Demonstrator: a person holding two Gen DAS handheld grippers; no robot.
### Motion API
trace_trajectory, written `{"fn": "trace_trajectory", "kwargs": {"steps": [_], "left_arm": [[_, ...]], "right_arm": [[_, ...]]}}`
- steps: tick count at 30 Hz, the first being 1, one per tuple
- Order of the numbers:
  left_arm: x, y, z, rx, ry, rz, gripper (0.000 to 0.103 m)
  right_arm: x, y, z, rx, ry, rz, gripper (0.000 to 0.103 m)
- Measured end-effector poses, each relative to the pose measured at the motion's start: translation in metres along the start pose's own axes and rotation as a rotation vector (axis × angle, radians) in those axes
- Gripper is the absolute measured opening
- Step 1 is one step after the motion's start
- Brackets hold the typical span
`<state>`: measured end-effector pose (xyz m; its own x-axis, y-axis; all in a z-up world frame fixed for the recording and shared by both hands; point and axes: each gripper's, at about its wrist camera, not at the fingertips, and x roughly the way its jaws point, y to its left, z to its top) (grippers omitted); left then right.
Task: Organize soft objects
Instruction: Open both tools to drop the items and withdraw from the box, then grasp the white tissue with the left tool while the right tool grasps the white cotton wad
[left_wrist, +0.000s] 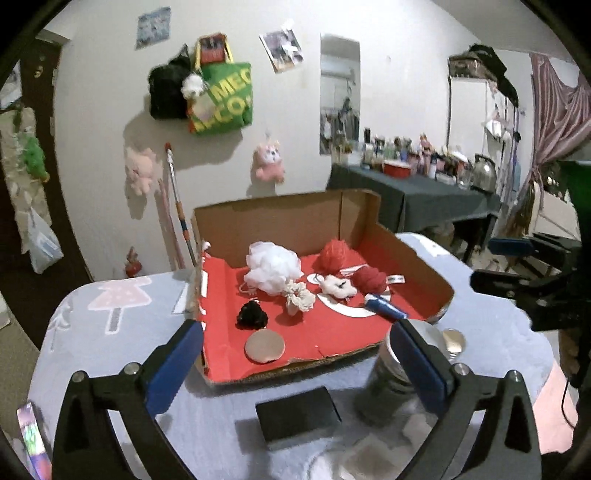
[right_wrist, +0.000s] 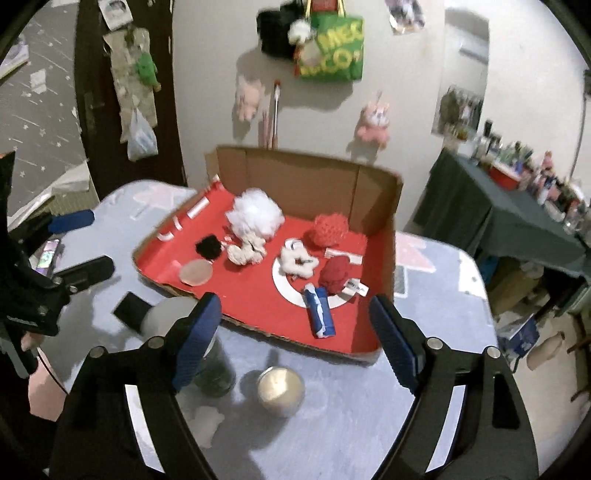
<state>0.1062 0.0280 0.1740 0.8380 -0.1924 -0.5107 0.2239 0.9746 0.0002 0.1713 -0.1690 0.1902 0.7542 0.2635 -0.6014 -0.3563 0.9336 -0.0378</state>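
White wall is seen behind a table (left_wrist: 122, 354) covered with a pale blue cloth in the left wrist view, and a green tote bag (left_wrist: 221, 98) is hung on that wall at about eleven o'clock. On the cloth a cardboard tray (left_wrist: 417, 266) with a red lining is placed at the centre, and the soft objects are gathered inside it: a white mesh pouf (left_wrist: 271, 267) at twelve o'clock of the tray floor, a red pouf (left_wrist: 336, 254) just to its three o'clock, a black scrunchie (left_wrist: 252, 314) at eight o'clock, a cream scrunchie (left_wrist: 300, 297) beside it, and a blue roll (left_wrist: 384, 308) at four o'clock. A round beige pad (left_wrist: 265, 347) is laid near the tray's front edge. The left gripper (left_wrist: 295, 350) is held wide, with nothing between its blue pads. A black block (left_wrist: 298, 415) is set on the cloth at six o'clock, in front of the tray. In the right wrist view the same tray (right_wrist: 388, 236) is seen from the other side, with the white mesh pouf (right_wrist: 255, 216) at twelve o'clock and the blue roll (right_wrist: 320, 312) lying at five o'clock, close to the front edge. The right gripper (right_wrist: 295, 325) is likewise spread wide and empty, raised clear of the tray. A metal cup (right_wrist: 281, 389) is stood on the cloth at six o'clock, between the fingers and well in front of the tray.
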Motion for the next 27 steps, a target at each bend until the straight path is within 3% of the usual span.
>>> {"fn": "trace_trajectory", "kwargs": {"steps": [5, 10, 17, 27], "left_arm": [[-0.025, -0.012, -0.022, -0.023, -0.052, 0.015, 0.103], [-0.038, -0.024, -0.046, -0.042, -0.076, 0.025, 0.103], [-0.042, -0.035, -0.08, -0.056, -0.083, 0.064, 0.103], [-0.023, -0.042, -0.123, -0.069, -0.024, 0.077, 0.103]], "right_arm": [[-0.043, 0.021, -0.023, -0.002, -0.106, -0.043, 0.092], [-0.06, 0.038, -0.054, 0.003, -0.138, -0.075, 0.092], [-0.054, 0.05, -0.096, 0.05, -0.147, -0.121, 0.093], [-0.029, 0.052, -0.147, 0.138, -0.121, -0.127, 0.093]]}}
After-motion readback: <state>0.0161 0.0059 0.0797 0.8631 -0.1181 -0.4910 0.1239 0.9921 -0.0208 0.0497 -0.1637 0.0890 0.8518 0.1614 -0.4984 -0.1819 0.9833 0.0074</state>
